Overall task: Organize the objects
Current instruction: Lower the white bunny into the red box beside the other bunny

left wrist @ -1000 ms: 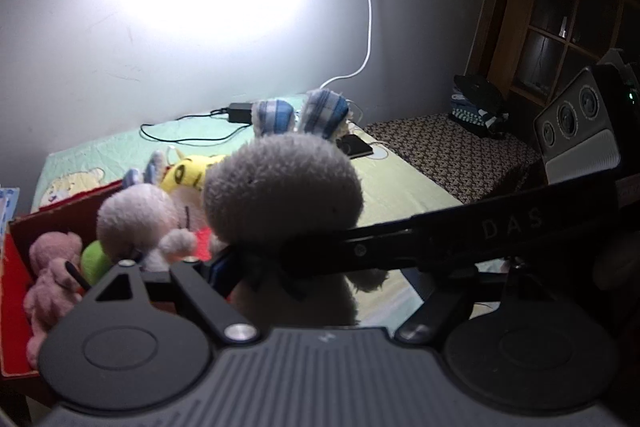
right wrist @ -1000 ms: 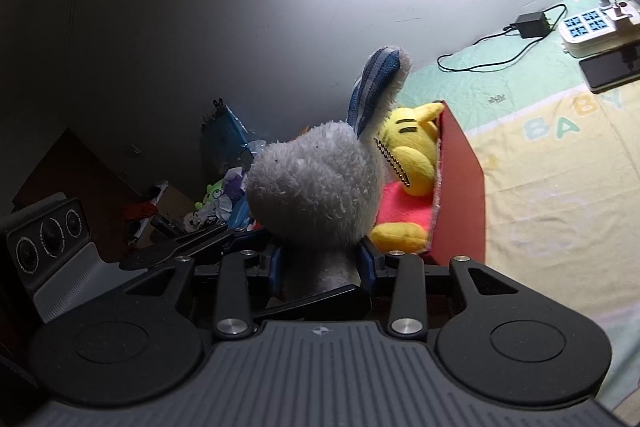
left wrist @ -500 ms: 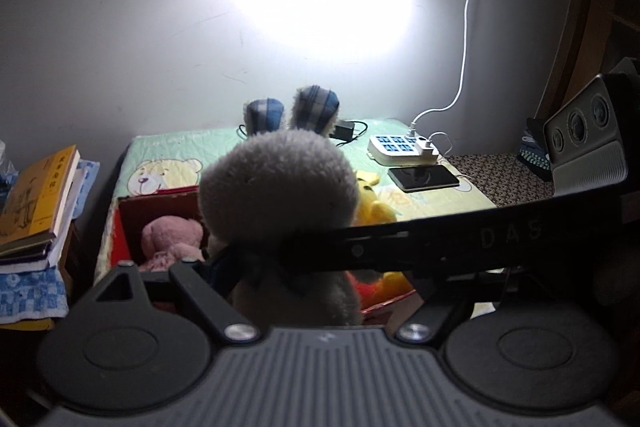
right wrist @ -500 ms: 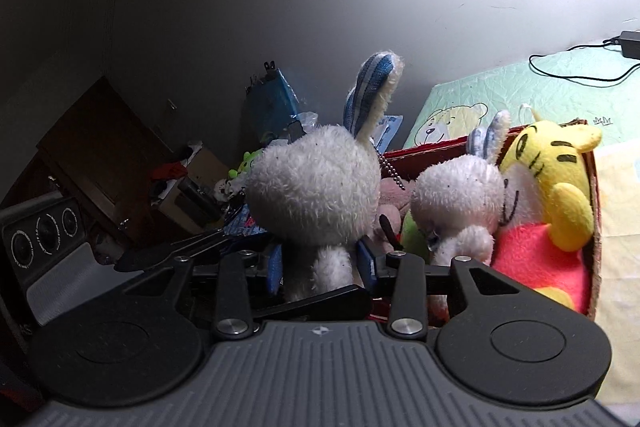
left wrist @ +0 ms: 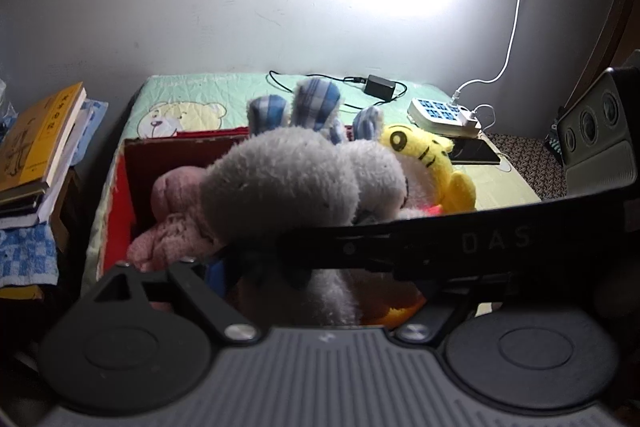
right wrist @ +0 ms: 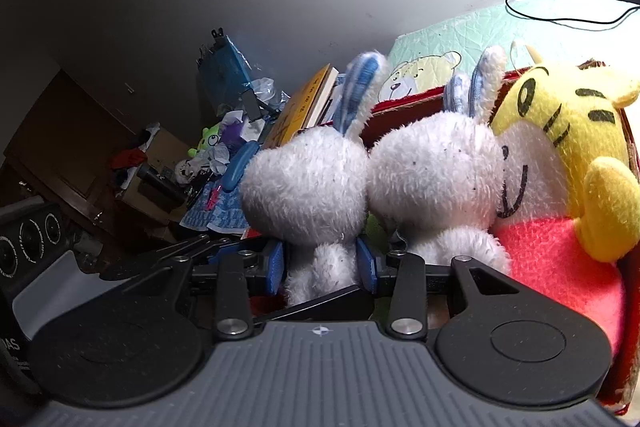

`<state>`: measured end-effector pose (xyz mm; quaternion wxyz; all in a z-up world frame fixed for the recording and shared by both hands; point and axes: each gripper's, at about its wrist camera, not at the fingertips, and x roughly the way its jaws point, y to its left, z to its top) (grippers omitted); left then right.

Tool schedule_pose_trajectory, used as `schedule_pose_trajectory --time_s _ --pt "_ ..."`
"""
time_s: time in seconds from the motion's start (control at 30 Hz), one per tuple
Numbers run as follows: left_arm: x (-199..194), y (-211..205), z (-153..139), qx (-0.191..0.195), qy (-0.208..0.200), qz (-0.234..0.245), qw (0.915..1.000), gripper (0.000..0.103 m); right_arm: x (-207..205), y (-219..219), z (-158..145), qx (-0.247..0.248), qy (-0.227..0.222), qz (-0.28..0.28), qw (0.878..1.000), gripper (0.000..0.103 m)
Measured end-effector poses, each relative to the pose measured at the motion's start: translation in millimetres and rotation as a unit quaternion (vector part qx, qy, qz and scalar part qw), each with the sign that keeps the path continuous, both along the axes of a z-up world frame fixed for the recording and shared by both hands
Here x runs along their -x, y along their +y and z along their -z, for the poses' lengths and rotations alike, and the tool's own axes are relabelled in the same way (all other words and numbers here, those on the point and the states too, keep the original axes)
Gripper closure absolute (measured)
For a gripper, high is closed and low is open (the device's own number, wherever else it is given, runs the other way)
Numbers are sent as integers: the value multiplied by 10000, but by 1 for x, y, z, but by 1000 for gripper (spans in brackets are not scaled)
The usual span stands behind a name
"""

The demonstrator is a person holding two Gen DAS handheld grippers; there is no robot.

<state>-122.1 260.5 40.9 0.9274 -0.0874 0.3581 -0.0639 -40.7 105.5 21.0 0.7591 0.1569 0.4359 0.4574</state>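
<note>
1. Right hand-held gripper (right wrist: pixel 320 269): blue pads clamped on the body of the white rabbit plush (right wrist: pixel 308 183), which sits upright, ears up.
2. Left hand-held gripper (left wrist: pixel 316 279): jaws have just been opening, with the rabbit's body between them. I cannot tell whether the pads touch it, since the far finger is hidden behind the right tool's bar.
3. Pose: both tools tilt down toward the red box (left wrist: pixel 180 151), the right one crossing in front of the left.
4. The rabbit hangs at the box's near side, its head touching the second rabbit (right wrist: pixel 432 175). The pink plush (left wrist: pixel 176 195) is on one side and the yellow tiger plush (right wrist: pixel 560 119) beyond.
5. Step, as judged: placing the rabbit in the box. Next: lower it into the gap beside the pink plush, then release the right grip.
6. Far: the box stands on the quilted surface (left wrist: pixel 192 95).
</note>
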Motion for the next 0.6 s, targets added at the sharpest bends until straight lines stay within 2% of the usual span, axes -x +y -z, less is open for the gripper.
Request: schedule_pose_trajectory --time_s 0.23,0.6 --pt "-17 6 13 114 263 -42 9996 12 -9 5 8 125 129 8 9998 52" --pt "-24 6 16 236 465 -24 9986 0 -10 -2 9 -28 340 133 9993 48"
